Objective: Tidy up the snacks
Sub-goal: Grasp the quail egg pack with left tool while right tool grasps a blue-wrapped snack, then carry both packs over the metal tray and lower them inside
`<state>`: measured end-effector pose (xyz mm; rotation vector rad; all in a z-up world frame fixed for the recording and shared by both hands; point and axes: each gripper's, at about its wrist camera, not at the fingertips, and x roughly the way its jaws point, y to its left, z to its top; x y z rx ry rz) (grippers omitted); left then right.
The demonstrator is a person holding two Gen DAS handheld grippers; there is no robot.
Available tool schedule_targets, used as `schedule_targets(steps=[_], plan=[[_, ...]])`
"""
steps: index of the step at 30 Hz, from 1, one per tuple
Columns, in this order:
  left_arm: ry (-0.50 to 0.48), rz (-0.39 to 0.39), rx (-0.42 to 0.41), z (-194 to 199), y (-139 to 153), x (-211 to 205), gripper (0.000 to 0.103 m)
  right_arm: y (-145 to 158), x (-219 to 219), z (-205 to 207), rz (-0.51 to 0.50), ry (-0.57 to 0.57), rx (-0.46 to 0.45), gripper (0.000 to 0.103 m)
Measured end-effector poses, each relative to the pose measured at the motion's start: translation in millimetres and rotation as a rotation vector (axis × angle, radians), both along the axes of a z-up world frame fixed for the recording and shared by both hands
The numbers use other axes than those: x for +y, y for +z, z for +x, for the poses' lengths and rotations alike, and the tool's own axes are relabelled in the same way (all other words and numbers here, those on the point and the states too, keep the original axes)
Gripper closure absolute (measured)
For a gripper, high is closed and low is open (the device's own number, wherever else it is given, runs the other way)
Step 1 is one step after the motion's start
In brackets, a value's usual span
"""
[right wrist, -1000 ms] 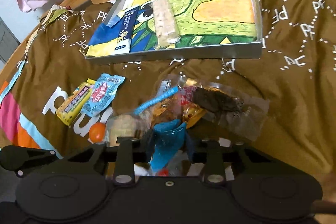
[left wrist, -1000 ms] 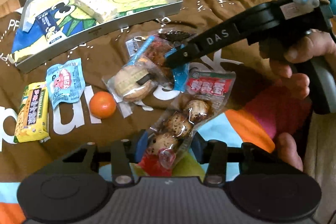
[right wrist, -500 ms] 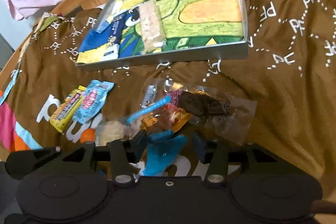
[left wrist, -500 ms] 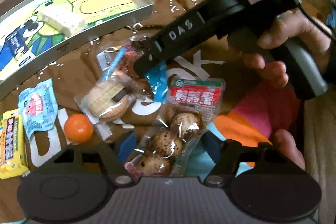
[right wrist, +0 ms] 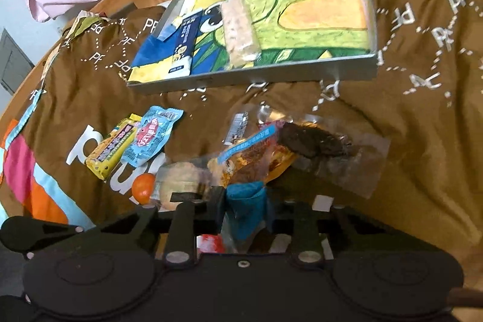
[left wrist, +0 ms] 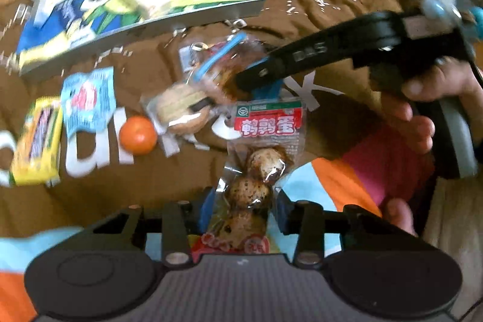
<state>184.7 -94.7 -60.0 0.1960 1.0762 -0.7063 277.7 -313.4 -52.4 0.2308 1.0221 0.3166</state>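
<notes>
On the brown blanket (right wrist: 422, 116), below the tin tray (right wrist: 372, 29): left gripper (left wrist: 241, 210), jaws just closing, clamped on quail-egg packet (left wrist: 259, 171); right gripper (right wrist: 246, 201), jaws likewise just closing, clenched on blue-edged snack bag (right wrist: 244, 195).

Snacks are spread over the brown blanket. The clear egg pack (left wrist: 262, 159) with its red label points straight at the left camera, its lower end wedged between blue pads. Beside it sit a wrapped round cake (left wrist: 181, 110), a little orange (left wrist: 138, 135), a light-blue packet (left wrist: 87, 100) and a yellow bar (left wrist: 37, 141). The blue-ended pouch (right wrist: 250, 159) lies across a clear bag of dark stuff (right wrist: 317, 144). The tray (right wrist: 256, 74) already holds a navy packet (right wrist: 185, 46) and a pale bar (right wrist: 240, 30).
</notes>
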Motion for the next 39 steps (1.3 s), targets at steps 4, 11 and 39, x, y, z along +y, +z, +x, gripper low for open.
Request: schedule_targets(steps=[4, 11, 39], plan=[[0.049, -0.052, 0.035, 0.3, 2.4, 7.4, 0.058, 12.7, -7.3, -10.3, -0.004, -0.031, -0.053, 0.076], [0.106, -0.109, 0.075, -6.3, 5.6, 12.1, 0.059, 22.1, -14.4, -12.9, 0.001, -0.062, -0.096, 0.076], [0.339, -0.278, -0.026, -3.8, 34.4, 27.7, 0.059, 55.8, -18.7, -29.0, -0.019, -0.123, -0.309, 0.076]])
